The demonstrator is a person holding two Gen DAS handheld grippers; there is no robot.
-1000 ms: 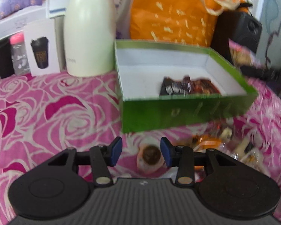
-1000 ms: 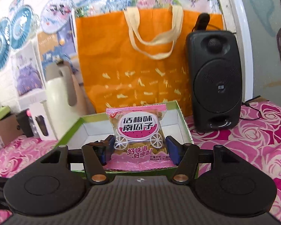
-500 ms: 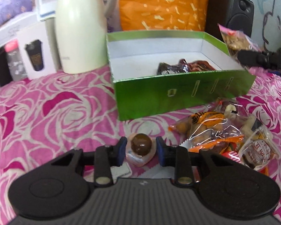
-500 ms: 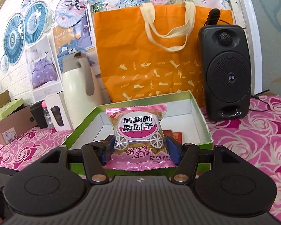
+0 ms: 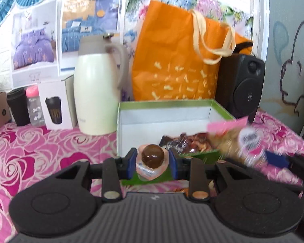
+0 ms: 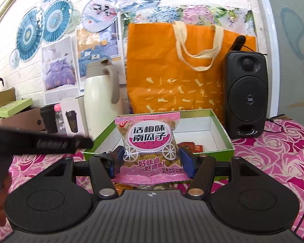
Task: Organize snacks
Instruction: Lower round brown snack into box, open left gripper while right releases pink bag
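Observation:
My left gripper [image 5: 152, 165] is shut on a small clear packet with a brown round snack [image 5: 153, 158], held in the air in front of the green box [image 5: 123, 109]. Dark snack packets [image 5: 189, 139] lie inside the box. My right gripper [image 6: 150, 163] is shut on a pink pumpkin-seed packet [image 6: 150, 143], held up before the same green box [image 6: 223, 125]. In the left wrist view the pink packet [image 5: 243, 137] appears blurred at the box's right side. The left gripper's body [image 6: 40, 142] shows at the left of the right wrist view.
A cream thermos jug [image 5: 97, 93], an orange bag [image 5: 176, 64] and a black speaker [image 5: 241, 87] stand behind the box. A white cup carton [image 5: 54, 105], a black cup and a pink-capped bottle stand at the left. A pink rose cloth [image 5: 40, 151] covers the table.
My left gripper closed on the brown snack packet and lifted it off the cloth toward the box. My right gripper kept its pink packet and drew back slightly from the box.

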